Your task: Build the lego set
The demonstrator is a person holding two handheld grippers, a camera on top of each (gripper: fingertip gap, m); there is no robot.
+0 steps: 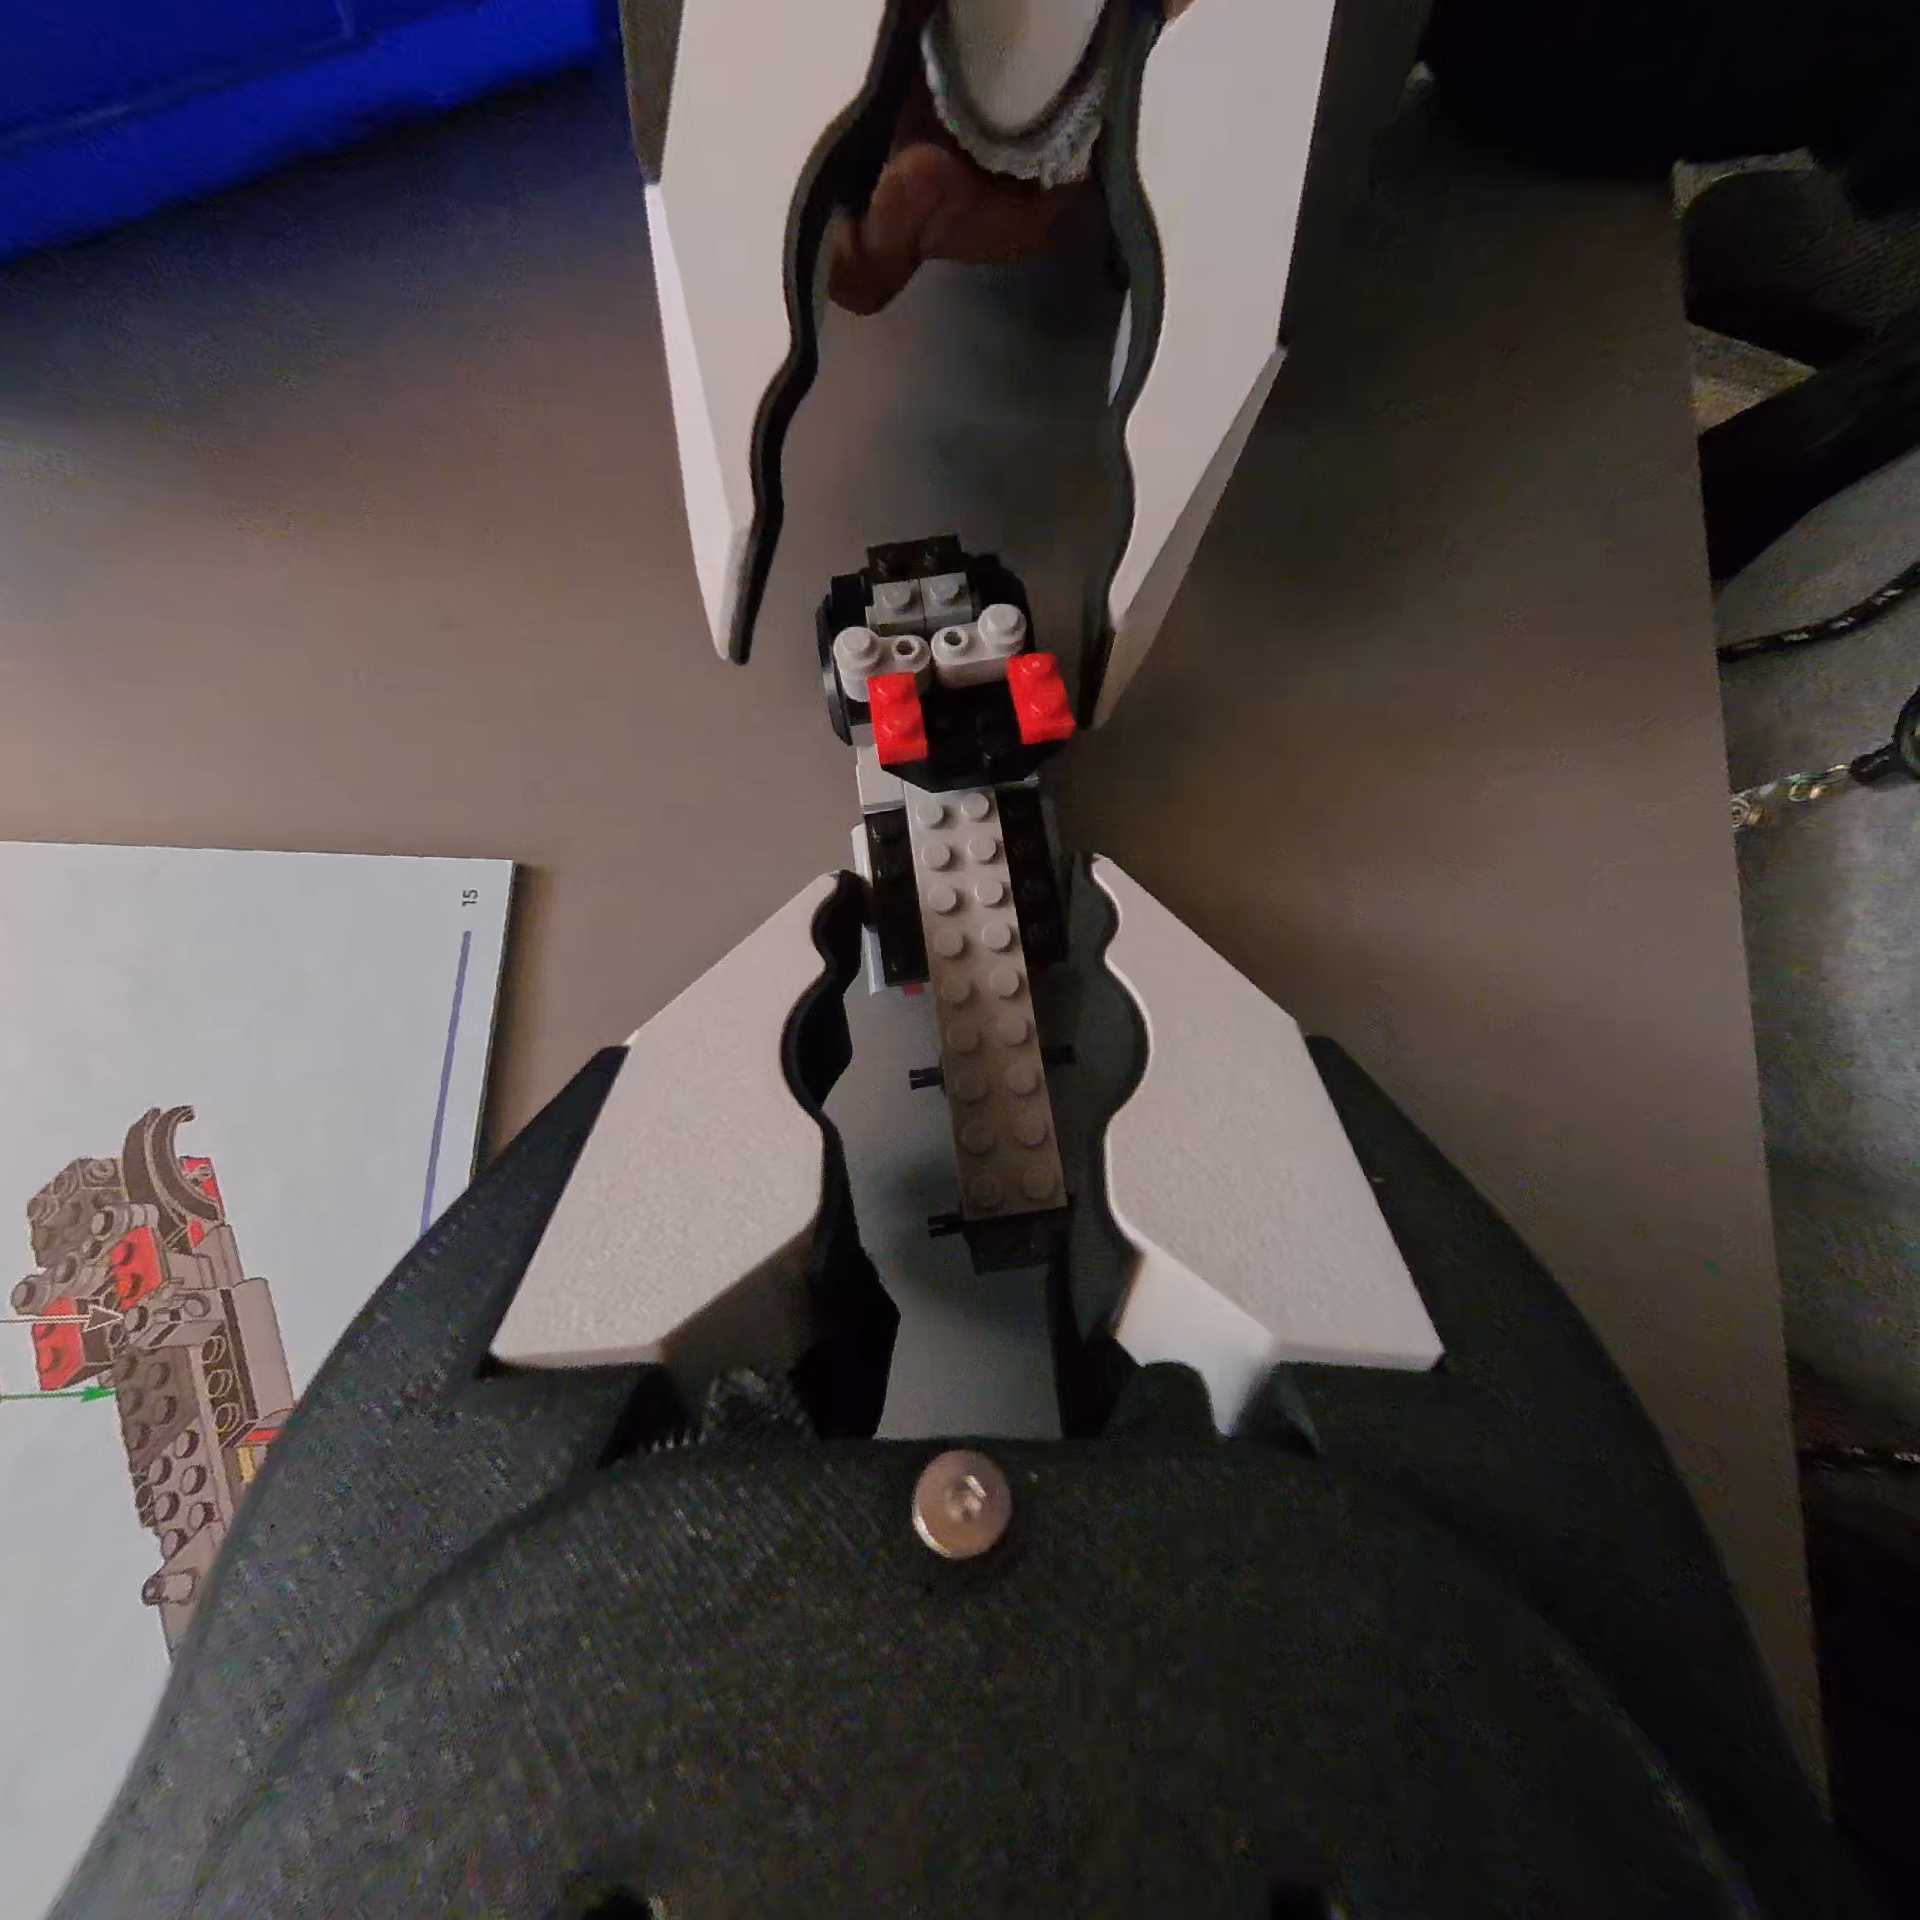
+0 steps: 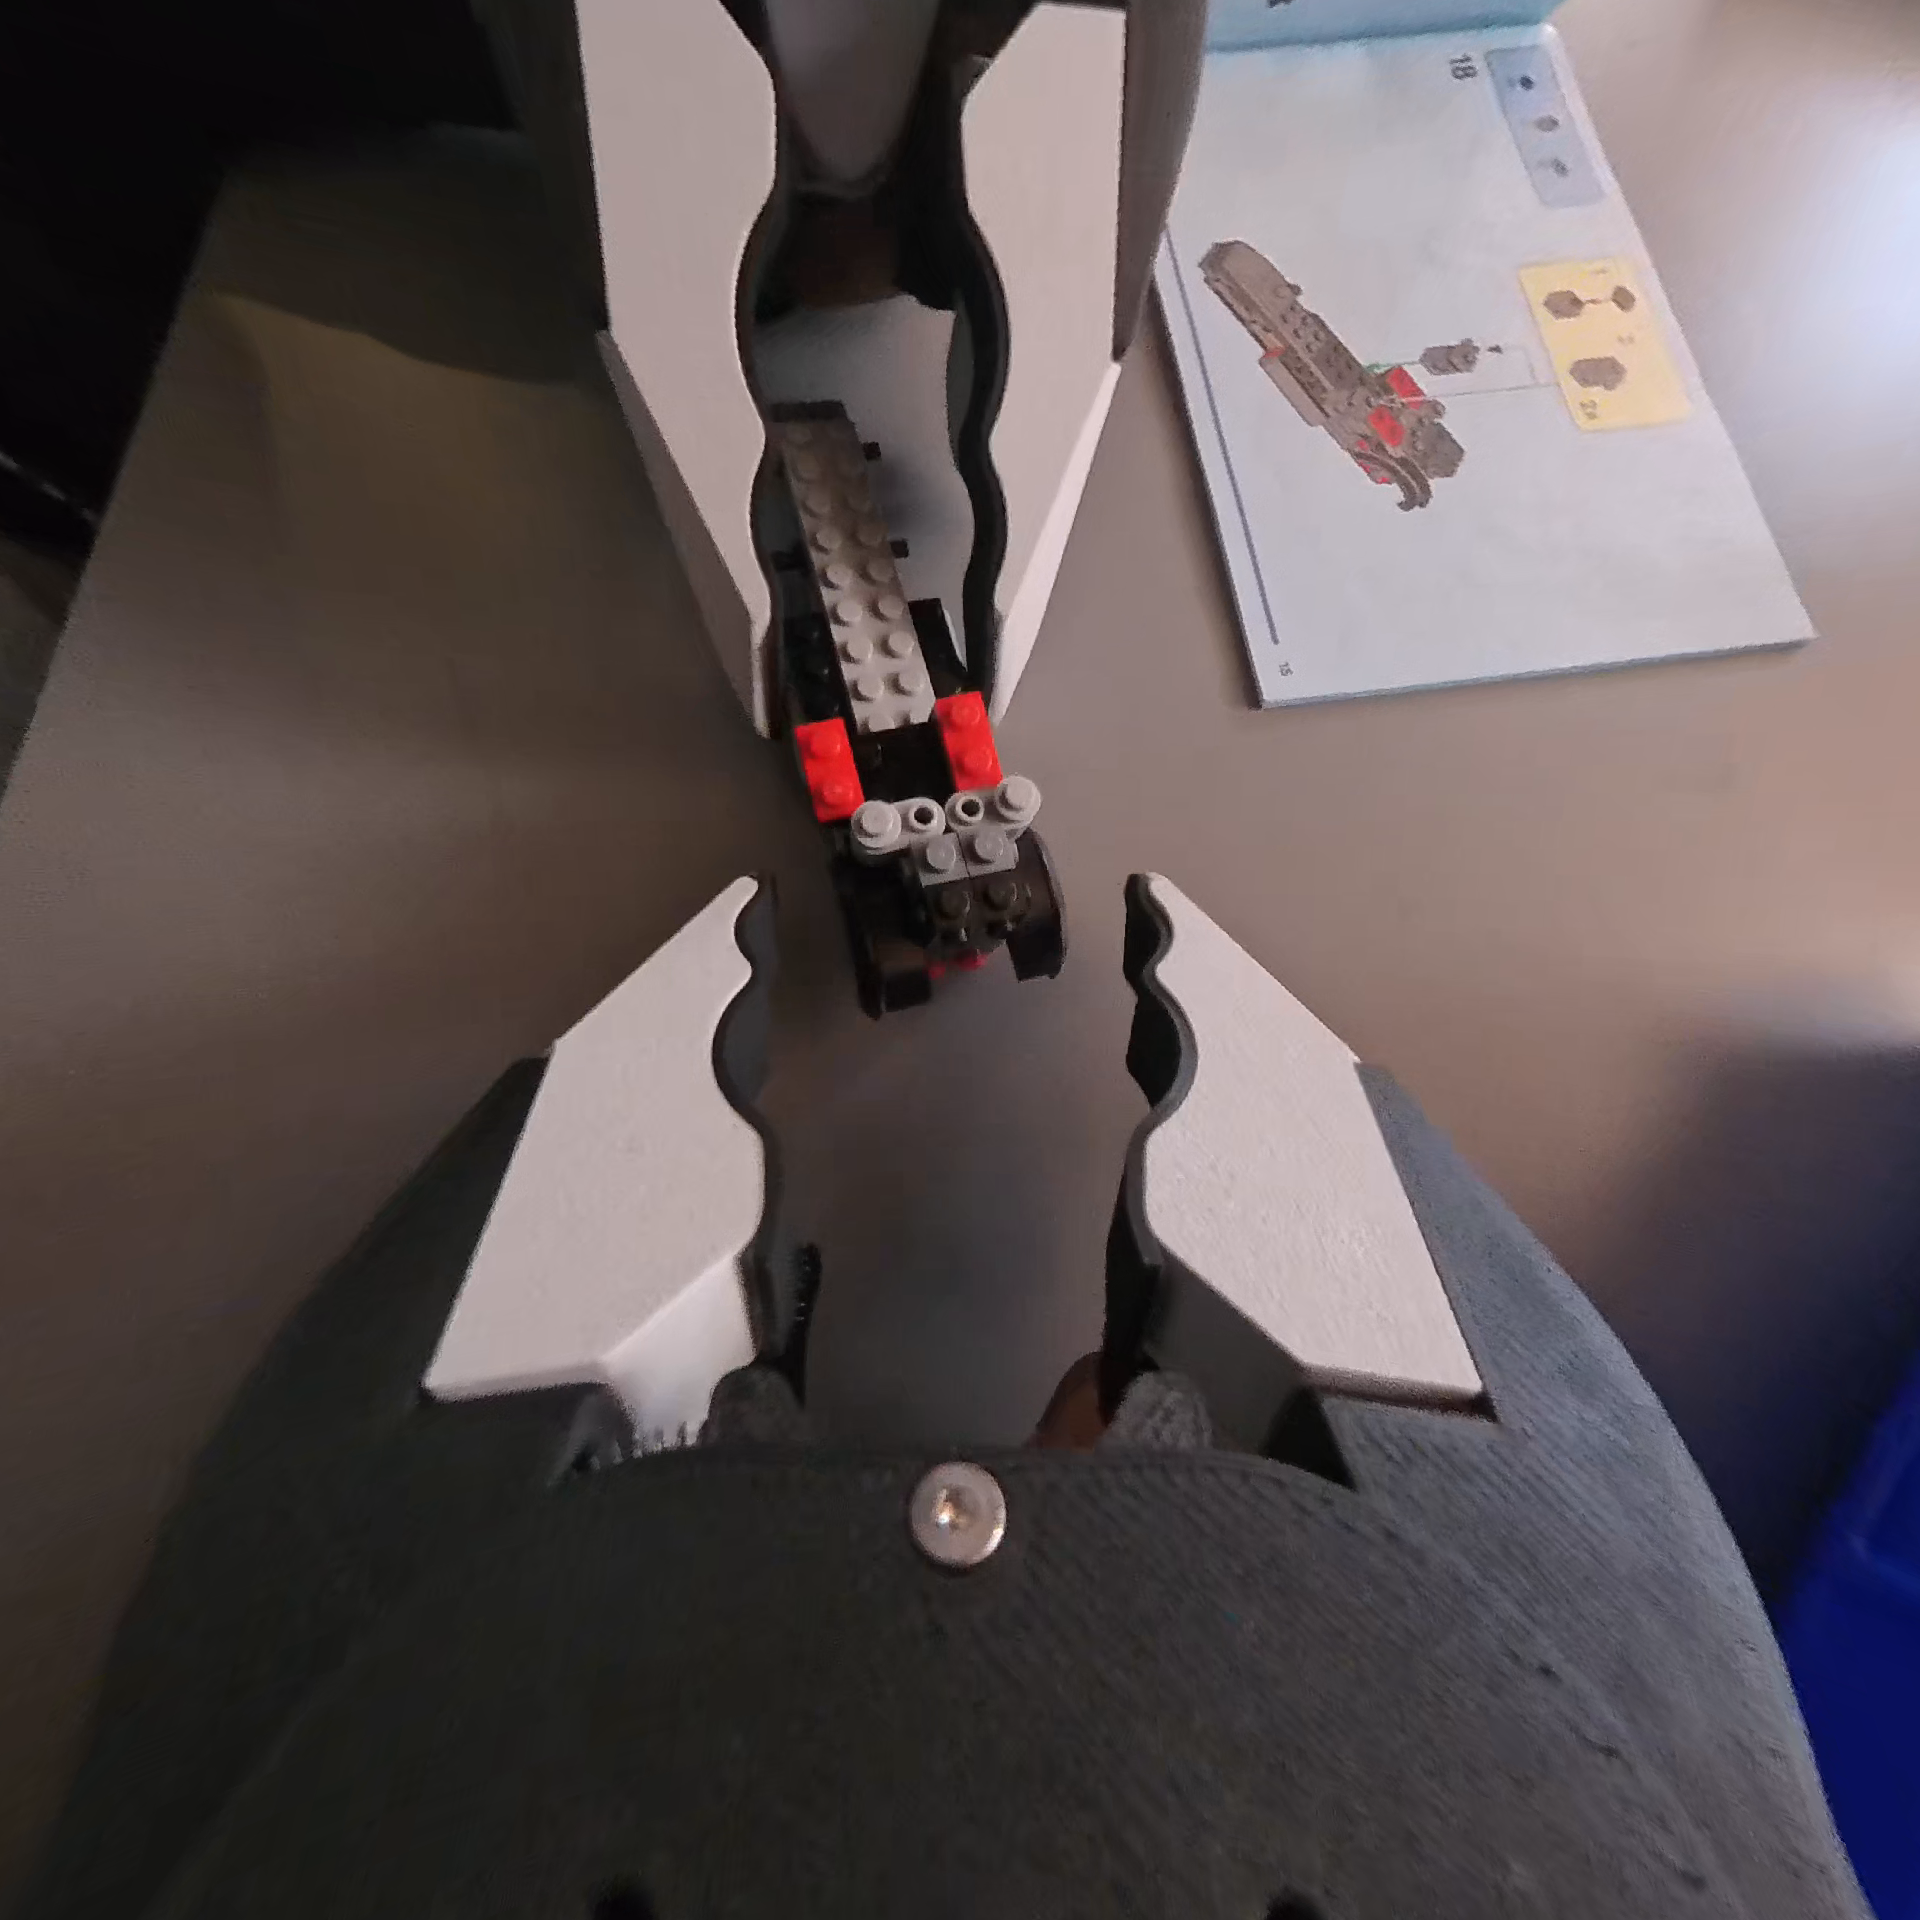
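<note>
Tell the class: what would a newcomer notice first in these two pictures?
The half-built lego model, black and grey with two red bricks, lies on the grey table between two facing grippers. The left gripper clasps its long studded end; the right gripper stands open at the other end. An instruction booklet lies open alongside.

The small plastic brick model is black with a grey studded strip and two red bricks. The white-fingered, dark-bodied gripper shows wavy black pads. The paper instruction booklet is pale blue; the smooth tabletop grey-brown.

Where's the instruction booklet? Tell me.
The instruction booklet lies open on the table, upper right in the right wrist view, beside the lego model.
</note>
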